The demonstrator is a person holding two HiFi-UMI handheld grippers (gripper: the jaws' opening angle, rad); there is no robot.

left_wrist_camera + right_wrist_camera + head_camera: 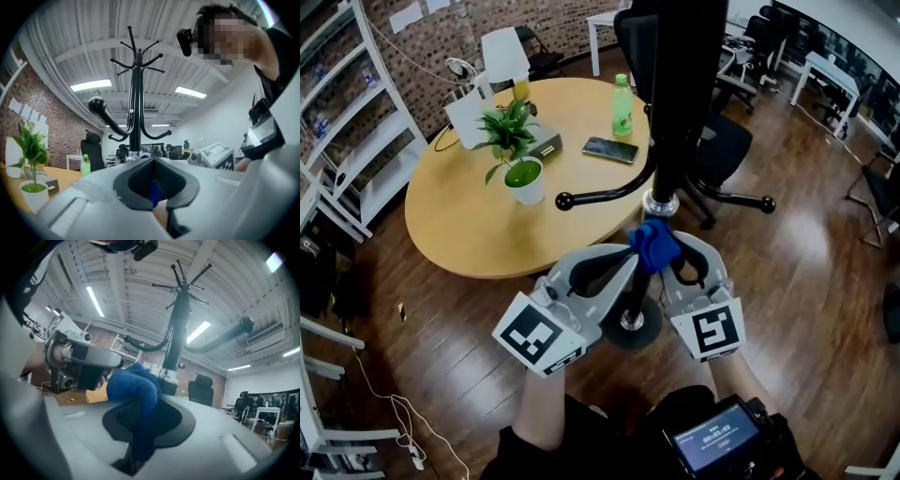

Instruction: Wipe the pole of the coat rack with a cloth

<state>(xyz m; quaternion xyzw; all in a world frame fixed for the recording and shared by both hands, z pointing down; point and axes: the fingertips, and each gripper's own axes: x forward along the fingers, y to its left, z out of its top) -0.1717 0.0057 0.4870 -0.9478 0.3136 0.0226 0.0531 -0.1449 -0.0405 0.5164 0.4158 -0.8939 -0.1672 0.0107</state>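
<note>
Top of pole (689, 84) cut by head view's upper edge; nearest stretch blurred dark. Half of rack base (639, 341) hidden behind my left tool (630, 257) and right tool (679, 259). Both tools' tips under cloth (654, 246). Left gripper view: only blue sliver between jaws; grip unclear to me.

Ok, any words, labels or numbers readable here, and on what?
None can be read.
Dark handheld screen at the person's waist: pale digits, too small.
Green plastic bottle: label blurred.
Black-and-white square markers on the cubes: patterns, no words.
Blue fluffy cloth: no print.
</note>
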